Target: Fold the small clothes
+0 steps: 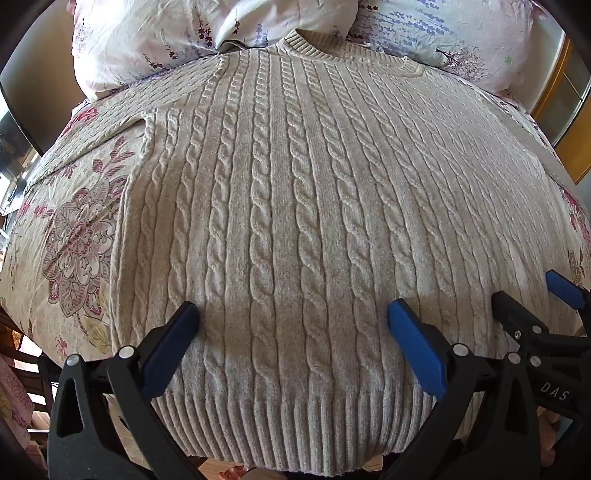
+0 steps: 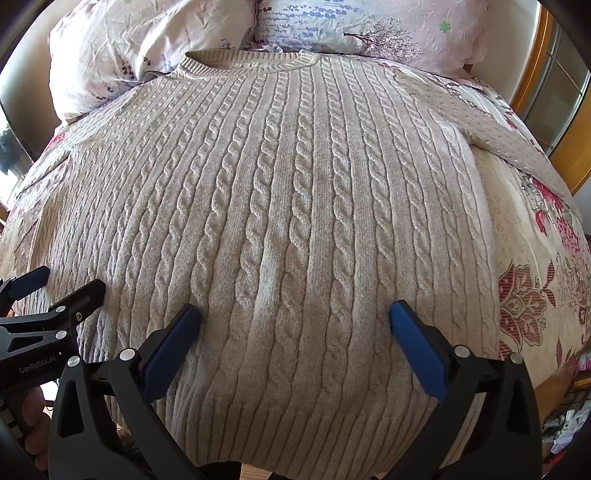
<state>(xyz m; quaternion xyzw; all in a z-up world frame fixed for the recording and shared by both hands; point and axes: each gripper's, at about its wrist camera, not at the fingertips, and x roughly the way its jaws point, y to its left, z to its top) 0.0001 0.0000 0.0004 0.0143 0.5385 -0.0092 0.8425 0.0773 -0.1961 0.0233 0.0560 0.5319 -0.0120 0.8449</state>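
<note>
A cream cable-knit sweater (image 1: 295, 206) lies flat and face up on the bed, collar (image 1: 317, 46) far, ribbed hem (image 1: 295, 424) near; it also fills the right wrist view (image 2: 280, 221). My left gripper (image 1: 293, 317) is open and empty, hovering over the lower left part of the body just above the hem. My right gripper (image 2: 295, 317) is open and empty over the lower right part. Each shows in the other's view: the right one (image 1: 532, 295) at the right edge, the left one (image 2: 62, 284) at the left edge. One sleeve (image 2: 509, 140) reaches right, the other (image 1: 110, 107) left.
The bed has a floral sheet (image 1: 74, 236), also seen in the right wrist view (image 2: 535, 280). Two floral pillows (image 1: 155, 40) (image 2: 369, 26) lie behind the collar. A wooden frame with glass (image 2: 554, 96) stands at the far right. The bed's near edge is just below the hem.
</note>
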